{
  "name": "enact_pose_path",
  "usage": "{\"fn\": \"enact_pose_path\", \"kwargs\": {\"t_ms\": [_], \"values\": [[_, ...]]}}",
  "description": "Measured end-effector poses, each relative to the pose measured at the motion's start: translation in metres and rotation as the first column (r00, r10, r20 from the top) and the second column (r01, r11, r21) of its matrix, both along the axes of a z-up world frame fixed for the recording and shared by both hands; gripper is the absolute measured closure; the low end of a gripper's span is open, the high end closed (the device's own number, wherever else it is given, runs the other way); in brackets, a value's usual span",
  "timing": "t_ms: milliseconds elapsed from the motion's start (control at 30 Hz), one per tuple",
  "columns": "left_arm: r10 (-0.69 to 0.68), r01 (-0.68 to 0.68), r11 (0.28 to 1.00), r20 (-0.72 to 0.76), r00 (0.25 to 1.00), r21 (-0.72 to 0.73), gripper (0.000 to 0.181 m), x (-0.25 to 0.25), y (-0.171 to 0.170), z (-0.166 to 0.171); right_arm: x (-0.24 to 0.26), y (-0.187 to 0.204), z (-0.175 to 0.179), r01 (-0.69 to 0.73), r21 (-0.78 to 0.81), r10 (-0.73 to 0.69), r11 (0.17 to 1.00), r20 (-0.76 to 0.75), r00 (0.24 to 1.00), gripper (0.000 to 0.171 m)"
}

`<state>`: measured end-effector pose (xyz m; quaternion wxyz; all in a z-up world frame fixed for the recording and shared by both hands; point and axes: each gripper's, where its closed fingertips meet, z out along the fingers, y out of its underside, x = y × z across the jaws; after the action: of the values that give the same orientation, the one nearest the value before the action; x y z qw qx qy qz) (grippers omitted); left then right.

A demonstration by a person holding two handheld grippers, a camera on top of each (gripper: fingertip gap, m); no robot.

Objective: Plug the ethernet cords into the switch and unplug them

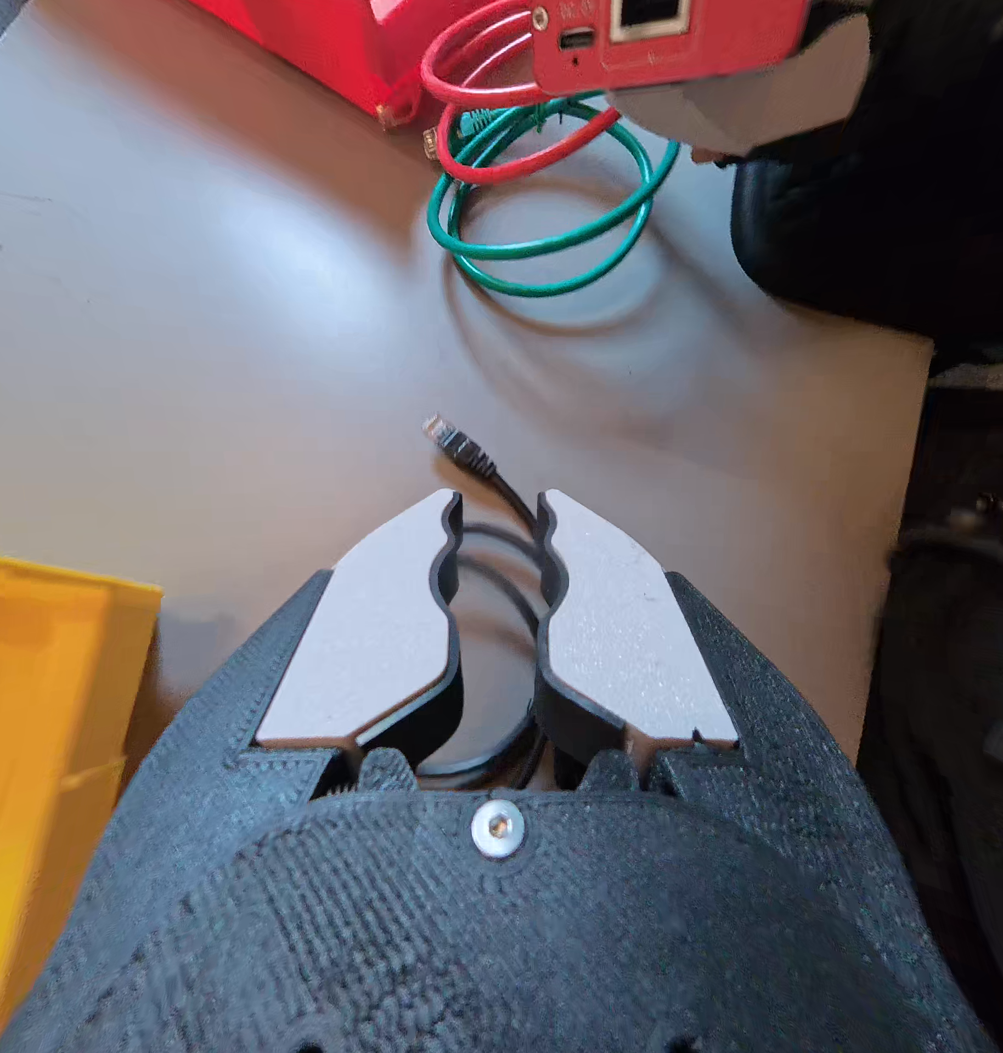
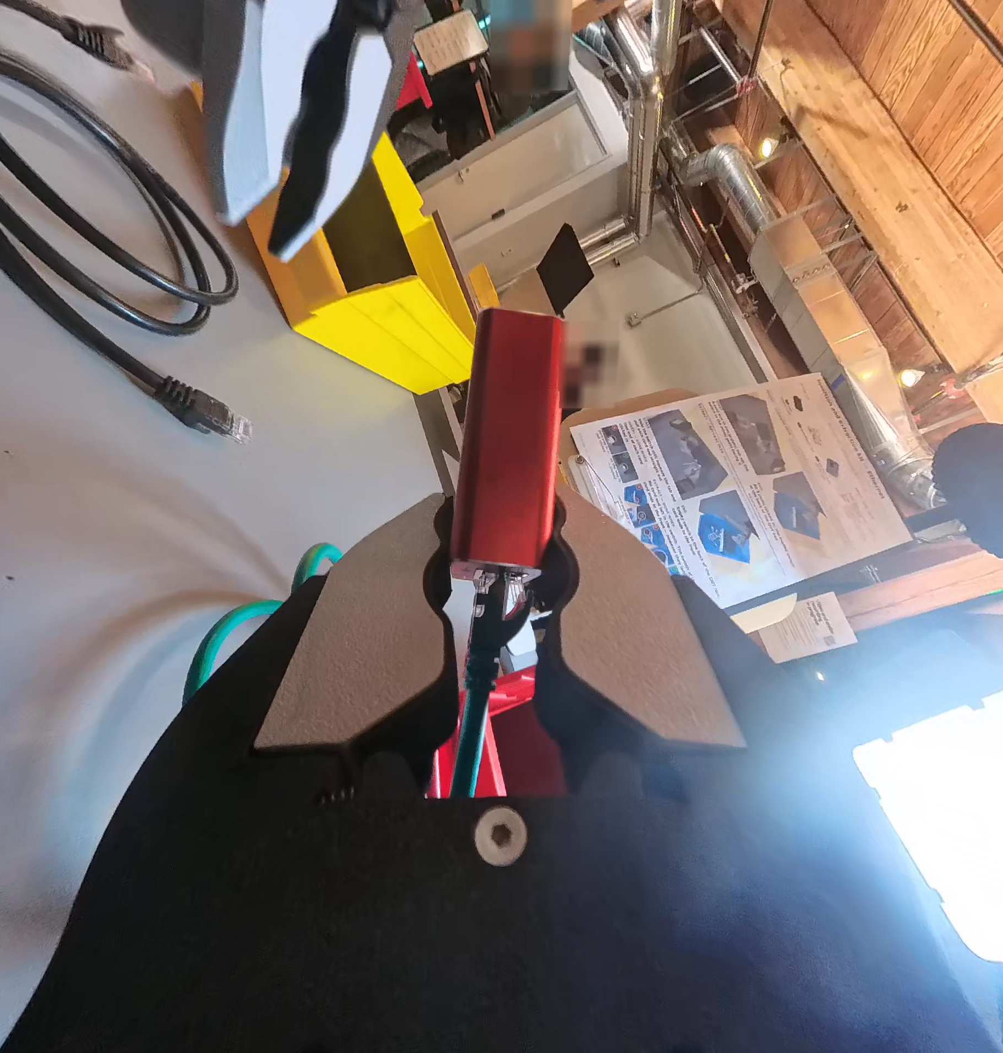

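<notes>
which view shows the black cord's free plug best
The right wrist view: the black cord's plug lies sharp and unobstructed on the table. The left wrist view shows it smaller and blurrier, just past the left hand-held gripper.

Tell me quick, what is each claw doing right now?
Left gripper: open, holding nothing, above the black cord.
Right gripper: shut on the red switch.

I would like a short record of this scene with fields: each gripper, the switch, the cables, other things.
left gripper: open, empty, above black cable
right gripper: shut on red switch, lifted off table
green cable: plugged into switch
black cable: loose on table, plug free
red cable: coiled with the green one
other: yellow bin
</notes>
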<state>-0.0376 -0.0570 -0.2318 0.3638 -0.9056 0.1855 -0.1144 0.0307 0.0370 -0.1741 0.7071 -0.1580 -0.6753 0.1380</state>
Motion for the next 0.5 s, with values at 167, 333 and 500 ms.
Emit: {"fn": "enact_pose_path", "kwargs": {"t_ms": [167,333,500], "values": [[0.055,-0.079,0.988,-0.170,0.984,-0.137,0.151,0.008,0.025,-0.054,0.001,0.001,-0.001,0.009,-0.001,-0.009,1.000,0.004,1.000,0.143],[0.067,-0.094,0.984,-0.173,0.983,-0.154,0.152,-0.003,0.023,-0.054,0.002,0.000,-0.001,-0.002,-0.016,0.002,1.000,0.005,1.000,0.144],[0.063,-0.093,0.985,-0.198,0.978,-0.147,0.152,-0.017,-0.004,-0.031,0.003,0.001,0.000,0.003,-0.016,-0.003,1.000,0.003,1.000,0.143]]}}
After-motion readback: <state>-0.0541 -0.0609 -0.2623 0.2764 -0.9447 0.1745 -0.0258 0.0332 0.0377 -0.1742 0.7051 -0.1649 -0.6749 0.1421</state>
